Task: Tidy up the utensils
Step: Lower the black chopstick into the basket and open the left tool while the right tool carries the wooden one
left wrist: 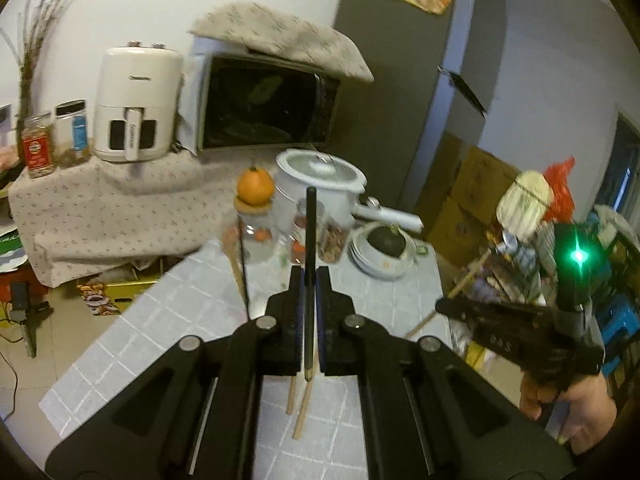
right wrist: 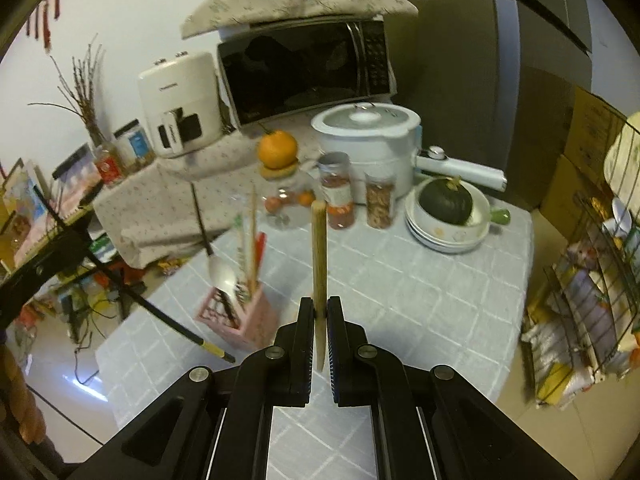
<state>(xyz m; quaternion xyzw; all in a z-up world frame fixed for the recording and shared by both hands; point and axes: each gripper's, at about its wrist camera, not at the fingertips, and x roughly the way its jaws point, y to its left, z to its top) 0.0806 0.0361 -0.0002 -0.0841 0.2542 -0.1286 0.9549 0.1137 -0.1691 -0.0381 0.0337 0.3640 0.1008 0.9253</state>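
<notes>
White wall [right wrist: 160, 8], grey fridge [left wrist: 400, 80], cloth-draped microwave [right wrist: 304, 68], white air fryer [left wrist: 132, 108], stacked cardboard boxes [left wrist: 472, 192], tiled tabletop [right wrist: 420, 300].

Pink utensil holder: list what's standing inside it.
The pink utensil holder holds a metal spoon with its bowl low, a wooden stick, plus red and green-white handles. Blur and the lattice wall hide anything deeper.

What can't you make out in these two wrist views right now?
- Left wrist view: lower part of the black chopstick, hidden between the left gripper fingers.
- Left wrist view: two wooden chopsticks on the table, upper ends hidden behind that gripper.
- Right wrist view: contents of the pink utensil holder, blurred.
</notes>
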